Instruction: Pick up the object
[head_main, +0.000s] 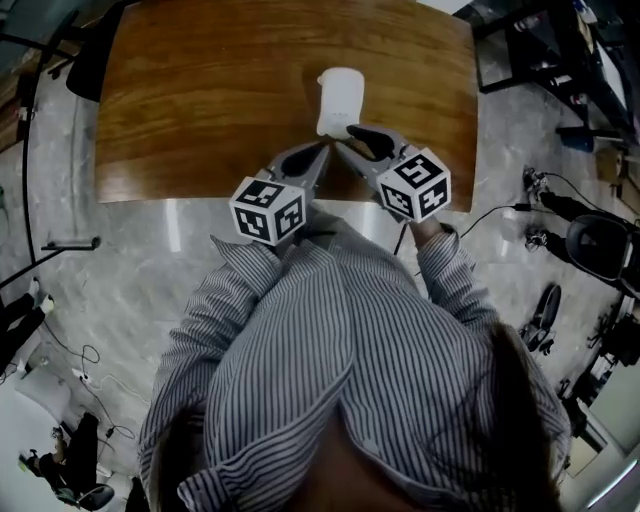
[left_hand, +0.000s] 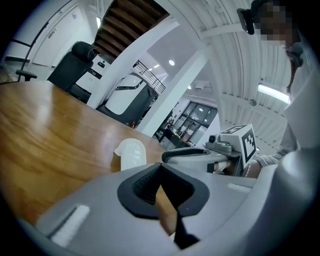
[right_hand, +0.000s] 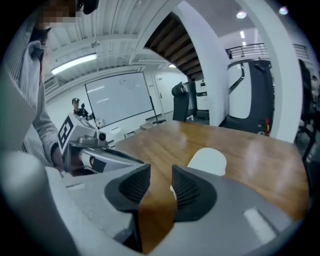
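Though partly behind right tool (right_hand: 159, 176), object (right_hand: 209, 159).

**Two grippers held close, tips converging ahead of the chest**

In the head view both forearms, in grey-and-white striped shirt sleeves (head_main: 452, 272), reach forward from the torso toward 12 o'clock. The grey, two-jaw left gripper (head_main: 322, 148) angles toward 1 o'clock, and its black-and-white marker cube (head_main: 268, 210) sits at the rear. The grey, two-jaw right gripper (head_main: 352, 138) angles toward 11 o'clock, so the two noses nearly meet. In the left gripper view, the left gripper's (left_hand: 160, 167) black ribbed pads (left_hand: 145, 182) touch at their tips. In the right gripper view, the right gripper's (right_hand: 161, 175) jaws stand apart, with a clear gap between the pads (right_hand: 186, 190).
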